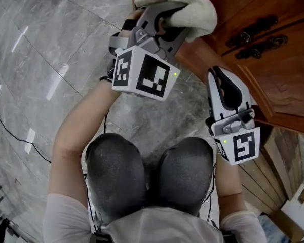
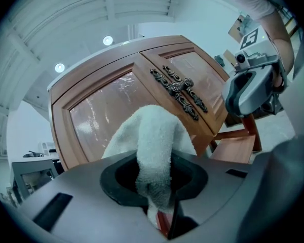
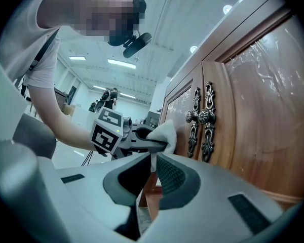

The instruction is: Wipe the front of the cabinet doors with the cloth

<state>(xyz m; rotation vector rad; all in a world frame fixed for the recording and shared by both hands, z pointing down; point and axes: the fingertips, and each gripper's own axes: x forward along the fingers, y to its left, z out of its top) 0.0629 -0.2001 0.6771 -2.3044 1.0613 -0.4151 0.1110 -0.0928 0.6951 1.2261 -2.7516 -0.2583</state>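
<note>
A white terry cloth (image 1: 188,10) is bunched in my left gripper (image 1: 167,28), which is shut on it. The cloth touches the lower left corner of the brown wooden cabinet doors (image 1: 286,82). In the left gripper view the cloth (image 2: 153,138) rises from between the jaws, in front of the left door panel (image 2: 99,113). Dark ornate handles (image 1: 256,38) sit where the two doors meet. My right gripper (image 1: 220,84) hangs a little off the cabinet's front, shut and holding nothing. From the right gripper view, the cloth (image 3: 165,132) and handles (image 3: 203,118) lie ahead.
Grey marble floor (image 1: 40,59) spreads to the left, with a thin black cable (image 1: 10,133) across it. The person's knees (image 1: 147,171) are below the grippers. Wooden planks (image 1: 276,168) lie at the lower right. A reddish wooden frame (image 2: 240,146) stands beside the cabinet.
</note>
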